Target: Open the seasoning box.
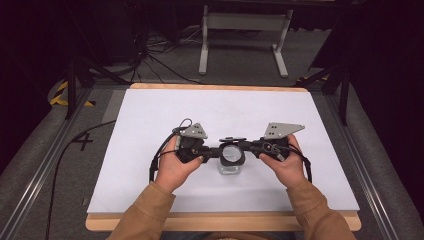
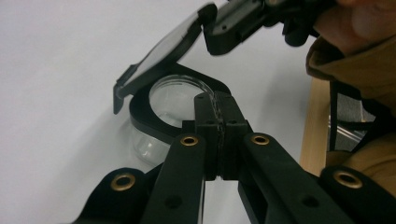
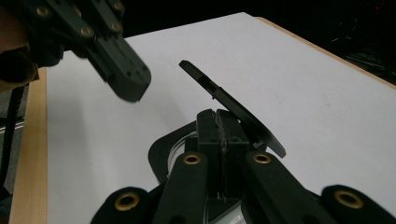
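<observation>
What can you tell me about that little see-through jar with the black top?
The jar is small, with a clear body that looks like glass or plastic and a black square-cornered collar around its round mouth. Its flat black lid is flipped up, tilted open above the mouth. The jar stands upright on the white table, near the person's side. The left gripper and the right gripper each have their jaws pinched shut at the collar, from opposite sides.
</observation>
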Available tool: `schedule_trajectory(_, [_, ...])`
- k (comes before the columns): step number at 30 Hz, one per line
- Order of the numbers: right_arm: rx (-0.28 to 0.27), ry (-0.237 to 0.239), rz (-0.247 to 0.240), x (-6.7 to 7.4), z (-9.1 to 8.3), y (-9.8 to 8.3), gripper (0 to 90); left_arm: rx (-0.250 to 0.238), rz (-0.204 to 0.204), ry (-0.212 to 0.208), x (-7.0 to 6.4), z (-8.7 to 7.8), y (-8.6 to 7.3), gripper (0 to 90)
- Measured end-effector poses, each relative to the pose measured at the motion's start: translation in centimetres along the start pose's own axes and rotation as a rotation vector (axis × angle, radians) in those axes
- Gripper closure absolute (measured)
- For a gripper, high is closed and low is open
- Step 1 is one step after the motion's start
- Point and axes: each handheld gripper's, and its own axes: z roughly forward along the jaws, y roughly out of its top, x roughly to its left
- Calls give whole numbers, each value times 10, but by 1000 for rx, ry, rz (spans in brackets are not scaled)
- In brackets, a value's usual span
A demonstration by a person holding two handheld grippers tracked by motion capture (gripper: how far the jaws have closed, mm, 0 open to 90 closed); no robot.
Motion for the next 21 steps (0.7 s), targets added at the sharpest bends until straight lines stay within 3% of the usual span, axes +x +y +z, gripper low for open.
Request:
schedule_trajectory(4, [10, 0, -3, -3, 0, 0, 900, 8, -1, -42, 1, 13, -5, 892])
schedule_trajectory(8, [16, -1, 0, -7, 1, 2, 900, 24, -3, -57, -2, 21, -8, 894])
schedule_trajectory(14, [17, -10, 11, -14, 4, 4, 900, 64, -5, -30, 0, 28, -13, 897])
schedule_trajectory(21, [-5, -21, 26, -22, 8, 5, 900, 85, -34, -55, 1, 32, -15, 898])
